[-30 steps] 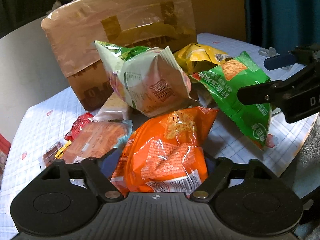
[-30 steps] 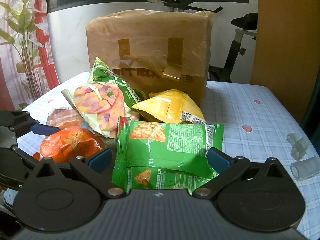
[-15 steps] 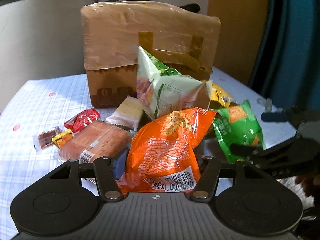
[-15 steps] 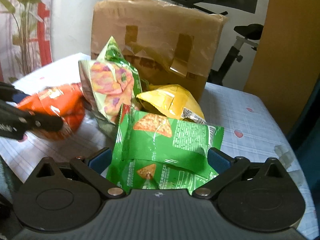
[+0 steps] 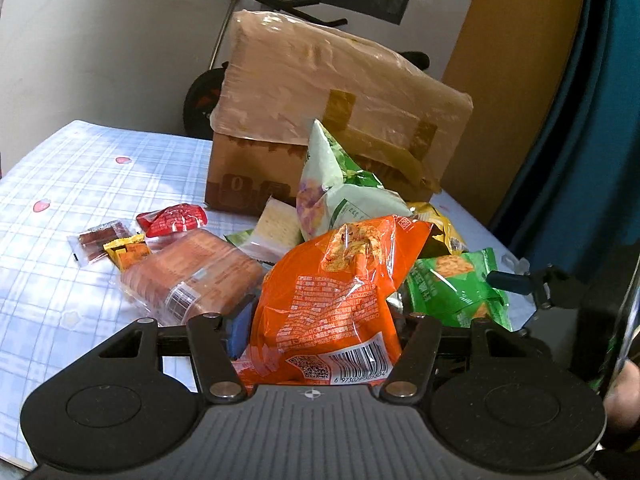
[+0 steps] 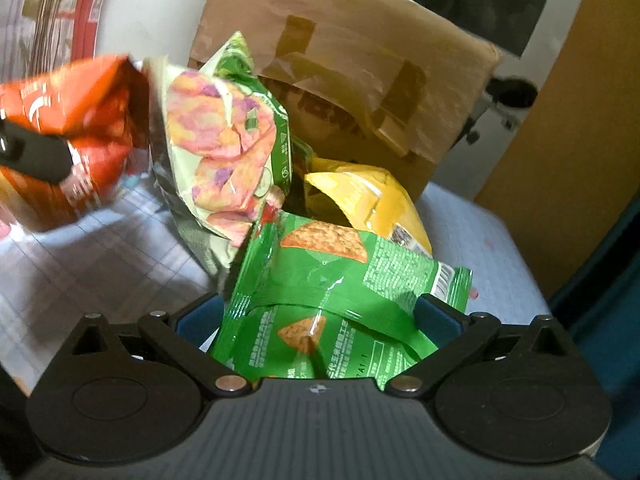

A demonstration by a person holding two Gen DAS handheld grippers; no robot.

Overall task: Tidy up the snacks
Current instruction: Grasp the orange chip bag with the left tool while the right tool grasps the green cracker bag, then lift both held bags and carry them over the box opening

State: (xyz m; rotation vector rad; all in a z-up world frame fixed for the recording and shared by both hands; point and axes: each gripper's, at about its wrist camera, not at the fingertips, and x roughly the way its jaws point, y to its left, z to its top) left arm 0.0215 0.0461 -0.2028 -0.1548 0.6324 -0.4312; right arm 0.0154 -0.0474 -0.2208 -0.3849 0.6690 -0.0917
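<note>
Orange bag (image 5: 336, 300) is clamped between left gripper (image 5: 320, 332) fingers; green bag (image 6: 340, 300) is clamped between right gripper (image 6: 320, 316) fingers.

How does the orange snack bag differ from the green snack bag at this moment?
The orange snack bag is plump and stands tall in the left gripper, barcode facing the camera; the green snack bag is flatter and creased across its middle in the right gripper. The orange one is off the table in the right wrist view; whether the green one is lifted cannot be told. Both are glossy chip packets clamped between blue pads.
</note>
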